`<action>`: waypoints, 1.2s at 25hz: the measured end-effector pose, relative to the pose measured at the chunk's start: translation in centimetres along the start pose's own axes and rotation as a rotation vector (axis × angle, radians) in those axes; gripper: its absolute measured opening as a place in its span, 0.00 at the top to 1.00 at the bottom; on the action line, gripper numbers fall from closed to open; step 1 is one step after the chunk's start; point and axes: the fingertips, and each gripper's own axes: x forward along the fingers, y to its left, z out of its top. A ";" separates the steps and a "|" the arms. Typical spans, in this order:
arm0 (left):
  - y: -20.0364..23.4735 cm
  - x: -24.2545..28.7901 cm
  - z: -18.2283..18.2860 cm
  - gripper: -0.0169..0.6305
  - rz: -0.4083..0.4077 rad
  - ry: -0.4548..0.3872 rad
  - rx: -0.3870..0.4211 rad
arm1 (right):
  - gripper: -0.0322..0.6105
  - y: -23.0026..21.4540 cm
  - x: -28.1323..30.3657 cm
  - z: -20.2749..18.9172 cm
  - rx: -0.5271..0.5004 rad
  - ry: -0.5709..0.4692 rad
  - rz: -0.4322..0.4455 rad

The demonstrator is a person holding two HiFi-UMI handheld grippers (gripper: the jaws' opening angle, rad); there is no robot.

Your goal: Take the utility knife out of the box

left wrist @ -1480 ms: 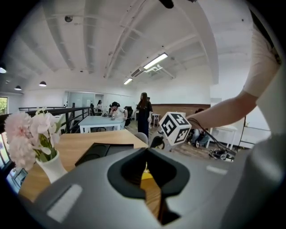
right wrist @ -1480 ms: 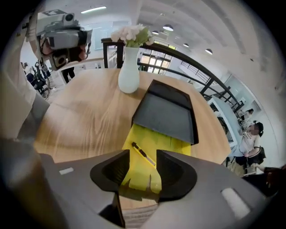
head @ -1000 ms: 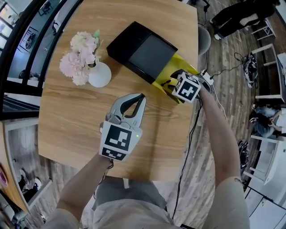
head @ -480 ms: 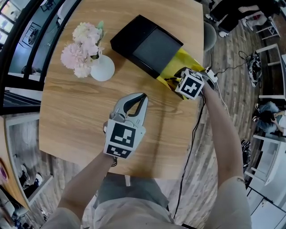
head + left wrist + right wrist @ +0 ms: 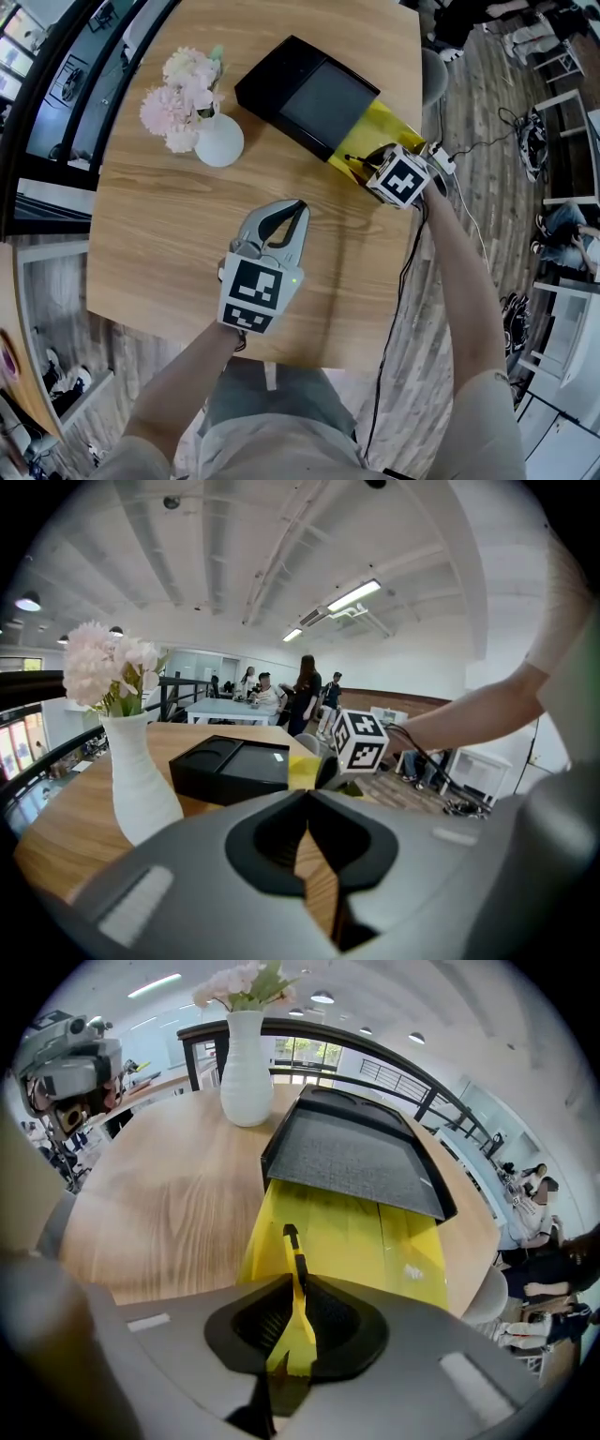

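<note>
Knife (image 5: 298, 1327) in closing right tool (image 5: 292, 1277)

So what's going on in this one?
A person works at a wooden table with a gripper in each hand. The right gripper points down into the yellow tray that is slid out of the black box. Its jaws have just been closing and now pinch the utility knife, which does not look lifted out yet. The left gripper hovers over bare table, shut and empty. A white vase of flowers stands apart from the box.
</note>
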 end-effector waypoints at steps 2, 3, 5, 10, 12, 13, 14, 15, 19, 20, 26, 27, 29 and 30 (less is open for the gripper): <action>-0.3 -0.4 0.3 0.97 -0.001 -0.006 0.002 | 0.88 -0.2 -0.9 0.2 0.016 -0.021 -0.029; -0.5 -0.7 0.5 0.97 -0.003 -0.009 0.004 | 0.88 -0.4 -1.6 0.5 0.031 -0.040 -0.047; -0.8 -1.2 1.1 0.97 -0.004 -0.018 0.011 | 0.89 -0.7 -3.4 1.1 0.075 -0.093 -0.076; -1.3 -3.0 4.0 0.97 0.004 -0.058 0.031 | 0.90 -0.8 -10.7 2.4 0.136 -0.219 -0.172; -1.6 -3.9 5.6 0.97 0.007 -0.085 0.043 | 0.90 -0.6 -14.4 3.3 0.123 -0.279 -0.223; -1.7 -4.4 6.5 0.97 0.008 -0.100 0.051 | 0.90 -0.5 -16.2 3.8 0.120 -0.312 -0.246; -1.9 -4.8 7.3 0.97 0.009 -0.113 0.059 | 0.91 -0.2 -17.8 4.4 0.116 -0.343 -0.267; -2.0 -5.3 8.0 0.97 0.010 -0.123 0.065 | 0.91 0.1 -19.3 4.9 0.110 -0.366 -0.286; -3.3 -7.7 10.4 0.97 0.007 -0.154 0.080 | 0.91 1.8 -25.2 6.7 0.114 -0.455 -0.356; -3.7 -8.3 11.0 0.97 0.002 -0.163 0.085 | 0.91 2.3 -26.9 7.1 0.132 -0.491 -0.367; -5.6 -12.9 15.5 0.97 -0.019 -0.245 0.139 | 0.91 5.7 -38.1 9.1 0.228 -0.739 -0.438; -5.9 -13.6 16.3 0.97 -0.021 -0.261 0.149 | 0.91 6.3 -39.8 9.3 0.236 -0.774 -0.454; -6.4 -15.2 17.8 0.97 -0.028 -0.290 0.166 | 0.91 7.5 -43.0 9.5 0.251 -0.827 -0.489; -6.7 -16.0 18.5 0.97 -0.033 -0.305 0.173 | 0.91 8.2 -44.4 9.5 0.257 -0.847 -0.504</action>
